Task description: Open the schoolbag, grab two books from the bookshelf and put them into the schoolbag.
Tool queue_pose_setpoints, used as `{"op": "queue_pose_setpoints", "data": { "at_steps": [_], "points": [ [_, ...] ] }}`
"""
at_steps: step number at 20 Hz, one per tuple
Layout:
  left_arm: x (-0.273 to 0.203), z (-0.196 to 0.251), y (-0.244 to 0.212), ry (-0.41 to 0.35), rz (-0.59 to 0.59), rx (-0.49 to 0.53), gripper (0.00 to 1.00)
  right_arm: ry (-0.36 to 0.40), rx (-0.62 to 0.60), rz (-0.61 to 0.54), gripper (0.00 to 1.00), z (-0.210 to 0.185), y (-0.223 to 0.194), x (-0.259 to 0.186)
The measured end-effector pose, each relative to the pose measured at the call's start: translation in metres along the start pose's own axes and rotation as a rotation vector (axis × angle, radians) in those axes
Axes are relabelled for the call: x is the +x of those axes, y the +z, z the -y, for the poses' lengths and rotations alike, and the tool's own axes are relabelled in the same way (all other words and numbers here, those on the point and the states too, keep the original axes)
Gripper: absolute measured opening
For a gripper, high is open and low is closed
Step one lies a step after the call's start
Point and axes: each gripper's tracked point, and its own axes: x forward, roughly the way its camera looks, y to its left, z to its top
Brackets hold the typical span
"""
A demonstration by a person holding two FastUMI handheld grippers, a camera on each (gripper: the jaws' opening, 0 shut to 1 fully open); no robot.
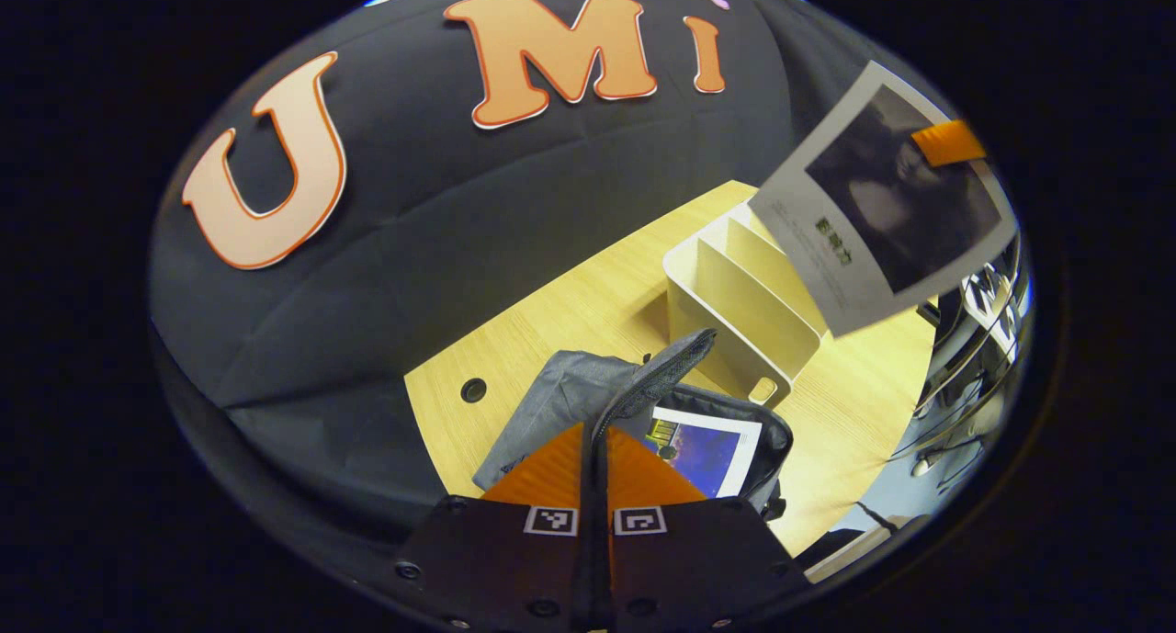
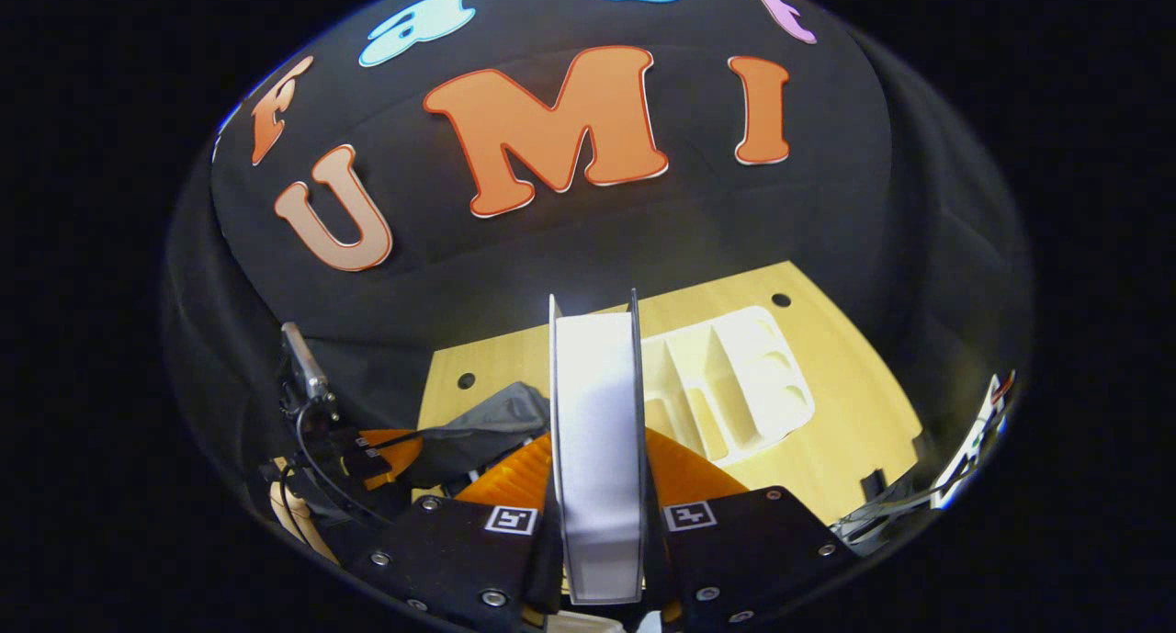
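**Second book lifted, bag flap held up**

Left gripper view: left gripper at 6 o'clock, fingers pinched narrow on the dark edge of the schoolbag flap, holding it raised. Grey schoolbag sits on the wooden worktop, mouth open toward 3 o'clock. First book, blue-purple cover with white border, lies inside the bag just right of the fingers. White bookshelf with dividers stands beyond the bag at about 1 o'clock, its slots bare. Second book, grey cover with dark picture, hangs in the air at 2 o'clock above the bookshelf, a fingertip of the other gripper on its top right corner.

Right gripper view: right gripper at 6 o'clock, fingers closed on the second book, seen edge-on, upright, white pages facing the camera. Bookshelf on the worktop just right of the book. Schoolbag fabric at 9 o'clock, with the left gripper low left by it.
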Motion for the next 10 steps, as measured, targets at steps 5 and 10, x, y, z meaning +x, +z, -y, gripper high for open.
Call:
{"op": "queue_pose_setpoints", "data": {
  "at_steps": [5, 10],
  "points": [
    [-0.002, 0.000, 0.008, -0.018, 0.010, 0.057, 0.00, 0.115, 0.242, -0.043, 0.35, -0.021, -0.070, 0.018],
    [-0.005, 0.001, 0.009, -0.031, 0.002, 0.086, 0.00, 0.225, 0.472, -0.040, 0.35, -0.036, -0.111, 0.052]
  ]
}}
